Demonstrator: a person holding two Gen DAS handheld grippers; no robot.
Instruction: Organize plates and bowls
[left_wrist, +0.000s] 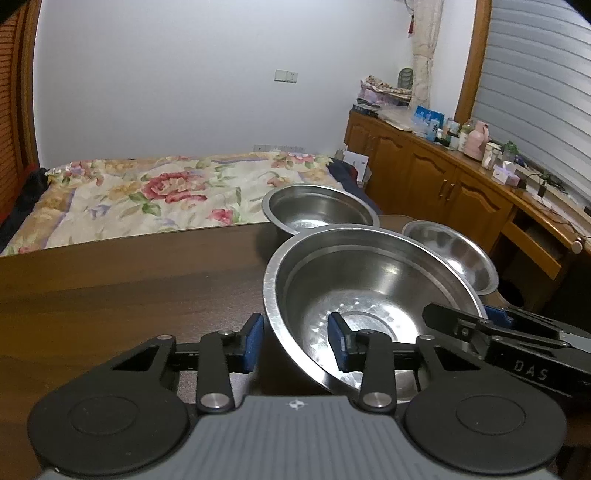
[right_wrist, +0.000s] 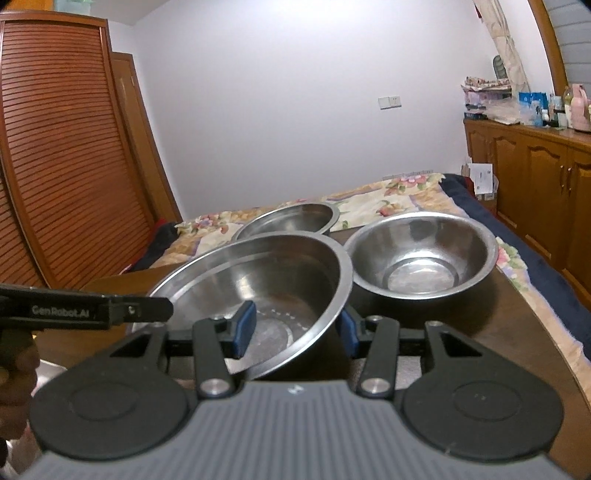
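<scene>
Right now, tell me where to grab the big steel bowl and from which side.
Grip the big bowl by its thin flared rim, from the near side, one finger inside and one outside. The wall is too wide and smooth to span. The left gripper and right gripper already straddle the rim at opposite near edges, clear of the two smaller bowls behind.

Beyond my dark wooden table (left_wrist: 110, 288): a bed under a floral quilt (left_wrist: 155, 192), white wall with a switch plate (left_wrist: 285, 76). Along the right, a honey-wood cabinet run (left_wrist: 424, 173), its top crowded with bottles, a pink flask (left_wrist: 477, 138), boxes, folded cloth. Slatted blinds (left_wrist: 535, 92) above it. Left of the bed, a louvred wardrobe door (right_wrist: 62, 147). A tied curtain (left_wrist: 423, 55) hangs in the corner.
</scene>
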